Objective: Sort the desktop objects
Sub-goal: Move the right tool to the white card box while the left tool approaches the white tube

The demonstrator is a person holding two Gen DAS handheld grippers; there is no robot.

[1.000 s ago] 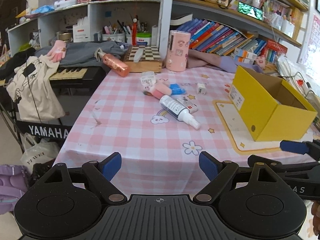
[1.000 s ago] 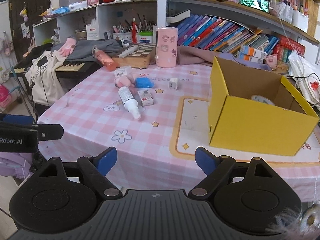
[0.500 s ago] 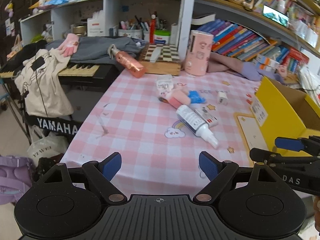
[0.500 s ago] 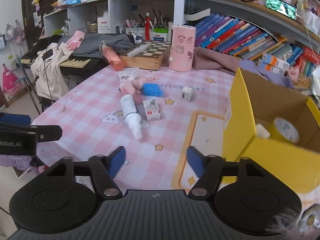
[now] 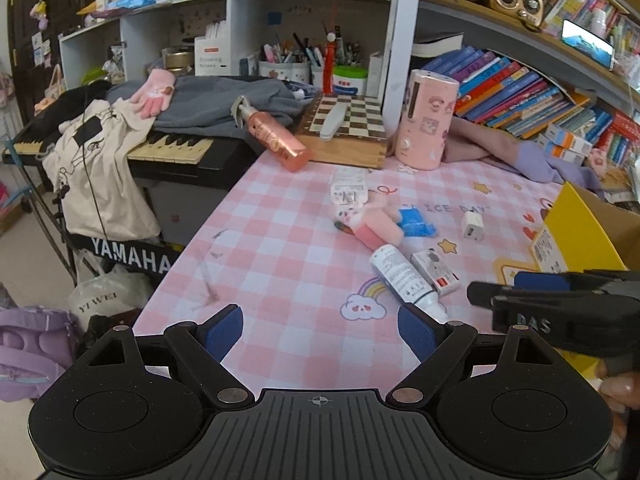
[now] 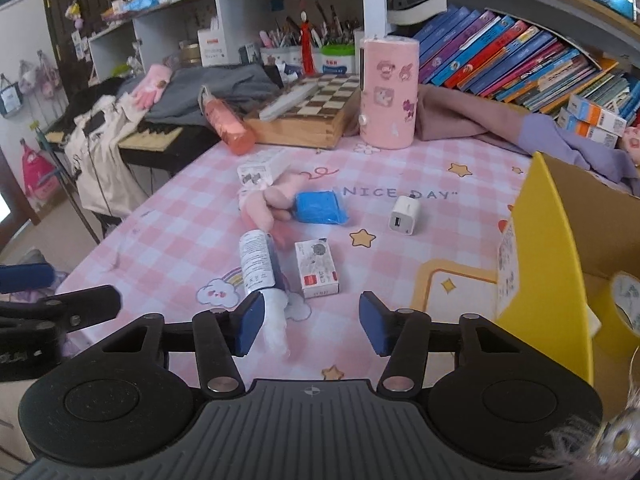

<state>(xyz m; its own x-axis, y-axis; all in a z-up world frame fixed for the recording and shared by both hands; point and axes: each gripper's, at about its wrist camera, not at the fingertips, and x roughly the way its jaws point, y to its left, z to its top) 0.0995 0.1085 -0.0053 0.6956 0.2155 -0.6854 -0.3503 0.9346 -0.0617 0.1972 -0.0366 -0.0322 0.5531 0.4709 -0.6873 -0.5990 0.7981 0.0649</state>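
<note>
On the pink checked tablecloth (image 6: 180,232) lie a white spray bottle (image 6: 258,268), a small white card box (image 6: 316,268), a blue packet (image 6: 320,208), a pink plush toy (image 6: 266,204), a white charger cube (image 6: 405,215) and a white labelled box (image 6: 260,168). A yellow cardboard box (image 6: 548,264) stands at the right with a tape roll (image 6: 624,304) inside. My right gripper (image 6: 312,322) is open, just short of the bottle's cap and the card box. My left gripper (image 5: 320,332) is open and empty over the table's near edge; the bottle (image 5: 400,276) lies ahead to its right.
A pink cylinder (image 6: 388,92), a wooden chessboard box (image 6: 308,112) and a pink bottle (image 6: 226,124) stand at the table's back. Bookshelves rise behind. A Yamaha keyboard (image 5: 168,152) draped with clothes stands left of the table. The right gripper shows in the left view (image 5: 560,300).
Both grippers have moved forward toward the cluster of objects. The right gripper has closed in on the bottle and card box, and its jaws have narrowed somewhat.
</note>
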